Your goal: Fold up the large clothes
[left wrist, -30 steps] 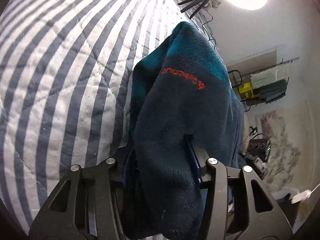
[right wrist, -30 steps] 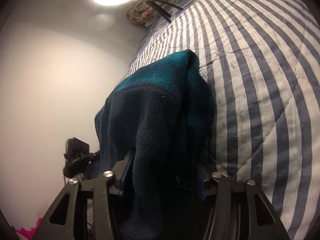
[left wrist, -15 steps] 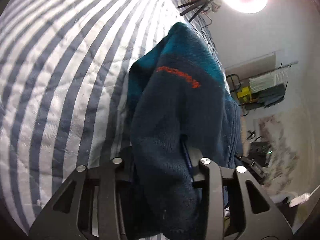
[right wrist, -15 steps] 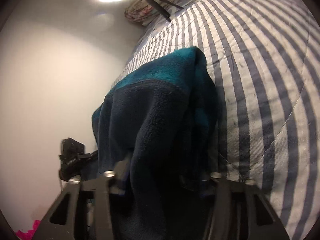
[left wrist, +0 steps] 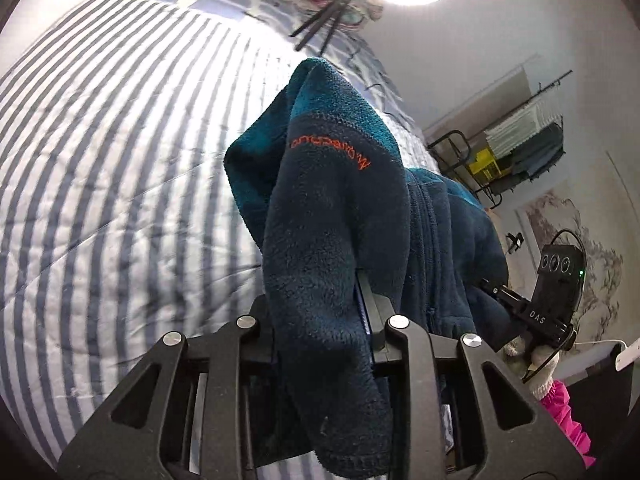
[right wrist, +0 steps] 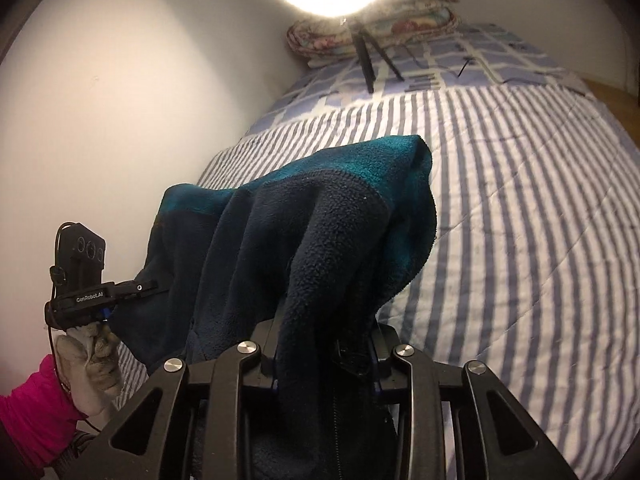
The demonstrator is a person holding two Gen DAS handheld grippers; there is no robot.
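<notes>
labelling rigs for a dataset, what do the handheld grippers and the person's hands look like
Both grippers are matte black with triangular cut-outs and silver bolts: left gripper, right gripper. Each carries a black box with three round lenses and a thin black cable; one reads GenRobot.AI, the other DAS. The left hand wears a pale glove and pink sleeve.

A thick fleece jacket (left wrist: 332, 208), navy with a teal upper panel, is hanging bunched in heavy folds above the striped quilt. Orange embroidered lettering is showing (upside down) across the navy part just below the teal band. A zip line is running down the navy front. The teal end is drooping farthest away toward the bed, its edge hanging loose.
</notes>
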